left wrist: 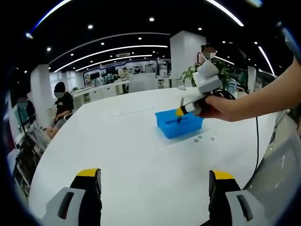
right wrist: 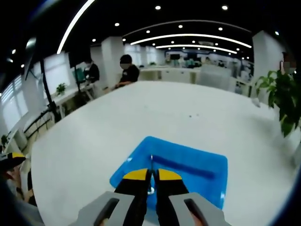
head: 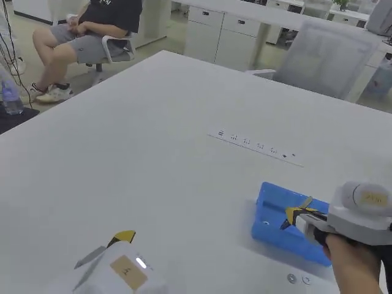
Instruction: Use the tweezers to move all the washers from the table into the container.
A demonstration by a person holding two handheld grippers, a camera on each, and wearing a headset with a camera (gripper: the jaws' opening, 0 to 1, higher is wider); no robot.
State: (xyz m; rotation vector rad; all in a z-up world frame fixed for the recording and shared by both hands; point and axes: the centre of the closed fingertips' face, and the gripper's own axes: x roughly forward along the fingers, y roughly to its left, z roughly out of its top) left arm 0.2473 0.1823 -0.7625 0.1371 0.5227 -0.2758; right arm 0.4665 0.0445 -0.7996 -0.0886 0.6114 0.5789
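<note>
On the table (head: 153, 153), the container (head: 272, 214) lies beneath the right tool (head: 293, 215)'s tweezers (head: 305, 203).

Bright, even ceiling lighting; soft shadows, fisheye bending at edges, foreground slightly blurred.

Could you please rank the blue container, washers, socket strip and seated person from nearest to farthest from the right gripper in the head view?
1. Blue container, directly beneath the right gripper.
2. Washers, on the table beside it.
3. Socket strip, mid-table beyond.
4. Seated person, far upper left.
</note>
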